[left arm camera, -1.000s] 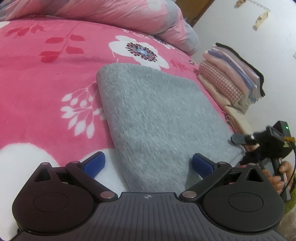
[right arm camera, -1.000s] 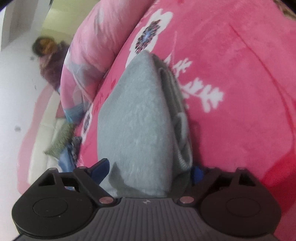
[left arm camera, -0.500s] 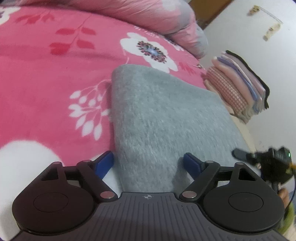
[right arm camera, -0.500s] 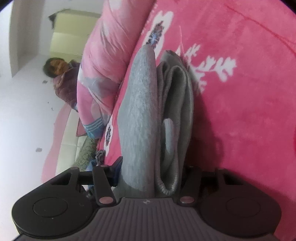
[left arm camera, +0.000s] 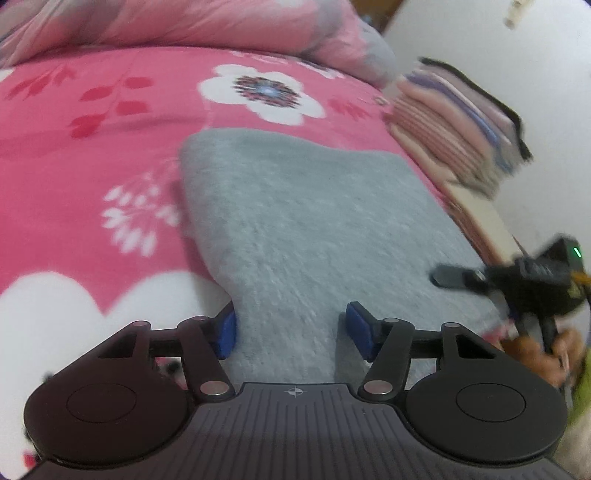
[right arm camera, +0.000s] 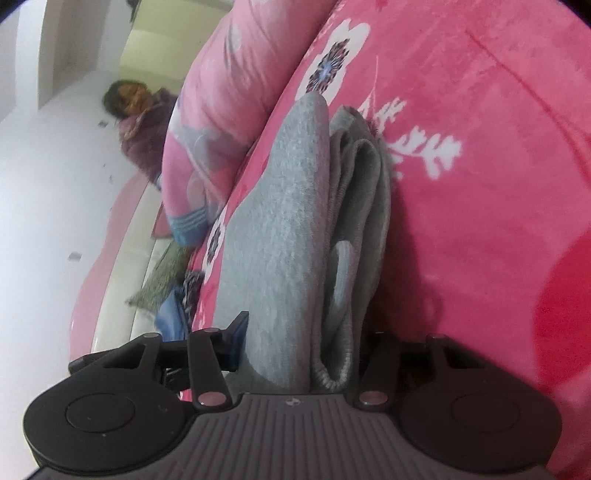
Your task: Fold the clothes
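A folded grey fleece garment [left arm camera: 314, 221] lies on the pink floral bedspread [left arm camera: 92, 155]. My left gripper [left arm camera: 291, 325] holds its near edge, with the blue pads [left arm camera: 225, 332] pressed in on both sides. The right wrist view shows the garment's stacked layers [right arm camera: 295, 229] edge-on, filling my right gripper [right arm camera: 303, 332]. That gripper's right finger is mostly hidden behind the cloth. From the left wrist view, the right gripper [left arm camera: 517, 280] sits at the garment's right corner, held by a hand [left arm camera: 546, 354].
A stack of folded clothes [left arm camera: 454, 129] stands at the bed's far right edge by the white wall. A rolled pink quilt [left arm camera: 221, 26] runs along the back. A person [right arm camera: 140, 122] sits beyond the bed in the right wrist view.
Both grippers have narrowed onto the grey garment's edge. The left gripper has moved in closer, and the right gripper has tilted so the layers show edge-on.
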`<state>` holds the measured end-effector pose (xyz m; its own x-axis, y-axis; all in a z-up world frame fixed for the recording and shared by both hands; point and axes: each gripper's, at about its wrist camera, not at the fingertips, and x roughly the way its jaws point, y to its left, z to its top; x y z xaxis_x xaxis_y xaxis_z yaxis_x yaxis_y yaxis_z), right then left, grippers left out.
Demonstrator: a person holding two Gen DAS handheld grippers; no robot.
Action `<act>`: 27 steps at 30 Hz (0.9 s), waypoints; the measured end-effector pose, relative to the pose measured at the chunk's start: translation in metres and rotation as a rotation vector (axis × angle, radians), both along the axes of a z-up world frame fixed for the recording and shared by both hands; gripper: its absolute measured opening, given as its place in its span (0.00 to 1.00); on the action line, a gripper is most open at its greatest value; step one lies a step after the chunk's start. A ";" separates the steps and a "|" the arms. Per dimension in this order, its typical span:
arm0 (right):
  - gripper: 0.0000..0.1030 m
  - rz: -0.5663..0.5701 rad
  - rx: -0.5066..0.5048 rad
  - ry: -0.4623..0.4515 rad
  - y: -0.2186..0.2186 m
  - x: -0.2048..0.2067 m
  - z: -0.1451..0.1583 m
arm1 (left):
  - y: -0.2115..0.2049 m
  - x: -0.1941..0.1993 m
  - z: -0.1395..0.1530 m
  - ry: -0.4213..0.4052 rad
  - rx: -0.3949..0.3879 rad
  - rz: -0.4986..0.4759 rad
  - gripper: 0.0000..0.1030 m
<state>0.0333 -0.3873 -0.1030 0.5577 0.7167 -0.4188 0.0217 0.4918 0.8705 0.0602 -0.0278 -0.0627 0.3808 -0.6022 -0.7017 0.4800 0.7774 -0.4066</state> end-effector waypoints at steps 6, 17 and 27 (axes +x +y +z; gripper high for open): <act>0.55 0.073 -0.049 -0.008 -0.022 -0.015 0.001 | 0.002 -0.033 -0.004 -0.011 -0.028 -0.012 0.65; 0.63 -0.144 -0.330 -0.092 -0.012 -0.049 0.041 | 0.022 -0.032 0.039 -0.203 0.001 0.133 0.77; 0.60 -0.285 -0.704 -0.341 0.048 -0.085 0.073 | -0.028 -0.009 0.046 -0.365 0.105 0.118 0.80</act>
<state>-0.0515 -0.3390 -0.0300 0.8557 0.1625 -0.4913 0.0187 0.9391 0.3432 0.0513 -0.0553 -0.0168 0.6786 -0.4716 -0.5631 0.4830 0.8641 -0.1415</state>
